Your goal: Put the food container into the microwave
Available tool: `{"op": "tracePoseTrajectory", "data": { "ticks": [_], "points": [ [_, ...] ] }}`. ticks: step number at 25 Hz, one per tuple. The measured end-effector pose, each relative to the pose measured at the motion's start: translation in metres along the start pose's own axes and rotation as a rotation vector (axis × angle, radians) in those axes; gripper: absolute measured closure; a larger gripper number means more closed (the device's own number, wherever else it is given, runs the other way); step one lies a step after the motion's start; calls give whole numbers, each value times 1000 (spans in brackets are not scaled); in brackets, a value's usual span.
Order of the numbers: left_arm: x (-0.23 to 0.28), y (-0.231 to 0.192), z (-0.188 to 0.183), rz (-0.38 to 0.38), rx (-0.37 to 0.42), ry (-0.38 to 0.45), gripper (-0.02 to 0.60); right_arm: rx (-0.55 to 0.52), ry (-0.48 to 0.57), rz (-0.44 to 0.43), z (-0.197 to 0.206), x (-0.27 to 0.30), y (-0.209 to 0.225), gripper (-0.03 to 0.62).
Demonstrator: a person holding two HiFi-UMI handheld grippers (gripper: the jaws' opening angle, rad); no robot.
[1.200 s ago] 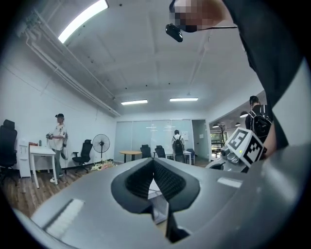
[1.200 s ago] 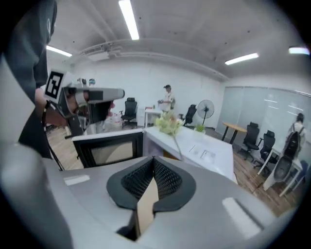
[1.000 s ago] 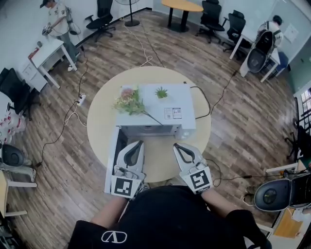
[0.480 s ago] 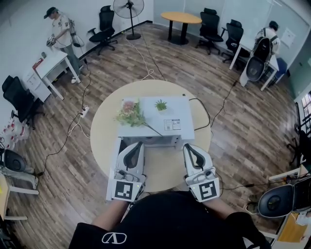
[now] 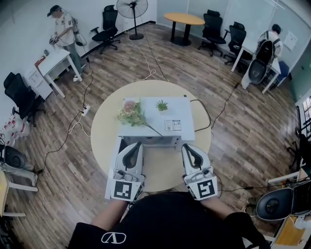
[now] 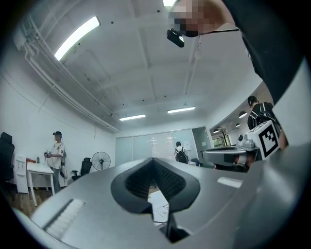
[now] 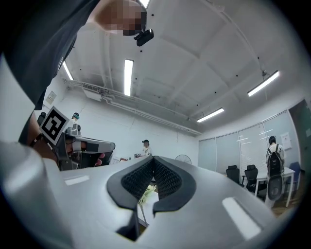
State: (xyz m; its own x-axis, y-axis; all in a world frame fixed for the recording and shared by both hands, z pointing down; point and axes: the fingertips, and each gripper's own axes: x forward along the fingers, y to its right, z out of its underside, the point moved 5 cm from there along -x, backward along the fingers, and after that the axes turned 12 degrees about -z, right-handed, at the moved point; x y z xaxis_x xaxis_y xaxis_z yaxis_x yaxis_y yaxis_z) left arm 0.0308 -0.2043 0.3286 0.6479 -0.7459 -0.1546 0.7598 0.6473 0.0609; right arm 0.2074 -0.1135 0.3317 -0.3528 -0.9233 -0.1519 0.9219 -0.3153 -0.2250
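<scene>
A white microwave [image 5: 155, 114] stands on the round beige table [image 5: 102, 126], and its door [image 5: 112, 160] hangs open toward me on the left. My left gripper [image 5: 138, 144] is just in front of the open cavity, shut and empty. Beside it, my right gripper [image 5: 186, 147] is shut too, with nothing held. Both point up and forward: the left gripper [image 6: 153, 160] and the right gripper [image 7: 153, 159] show their pads pressed together against the ceiling. No food container shows in any view.
A bunch of flowers [image 5: 130, 111] and a small green plant [image 5: 162, 105] sit on top of the microwave. A black cable [image 5: 206, 104] runs off the table to the right. A person [image 5: 63, 29] stands by a white desk [image 5: 53, 63] far left, near a fan [image 5: 133, 9].
My right gripper has shifted a little to the right and back toward me. The left gripper has hardly moved. Both stay shut.
</scene>
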Motion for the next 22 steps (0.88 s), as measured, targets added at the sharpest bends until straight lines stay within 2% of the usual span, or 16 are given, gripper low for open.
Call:
{"op": "tracePoseTrajectory", "data": {
  "ticks": [8, 22],
  "points": [
    [-2, 3, 0, 7, -2, -2, 581, 11, -45, 15, 6, -3, 2, 586],
    [-5, 3, 2, 11, -2, -1, 581, -14, -69, -21, 11, -1, -9, 586]
  ]
}}
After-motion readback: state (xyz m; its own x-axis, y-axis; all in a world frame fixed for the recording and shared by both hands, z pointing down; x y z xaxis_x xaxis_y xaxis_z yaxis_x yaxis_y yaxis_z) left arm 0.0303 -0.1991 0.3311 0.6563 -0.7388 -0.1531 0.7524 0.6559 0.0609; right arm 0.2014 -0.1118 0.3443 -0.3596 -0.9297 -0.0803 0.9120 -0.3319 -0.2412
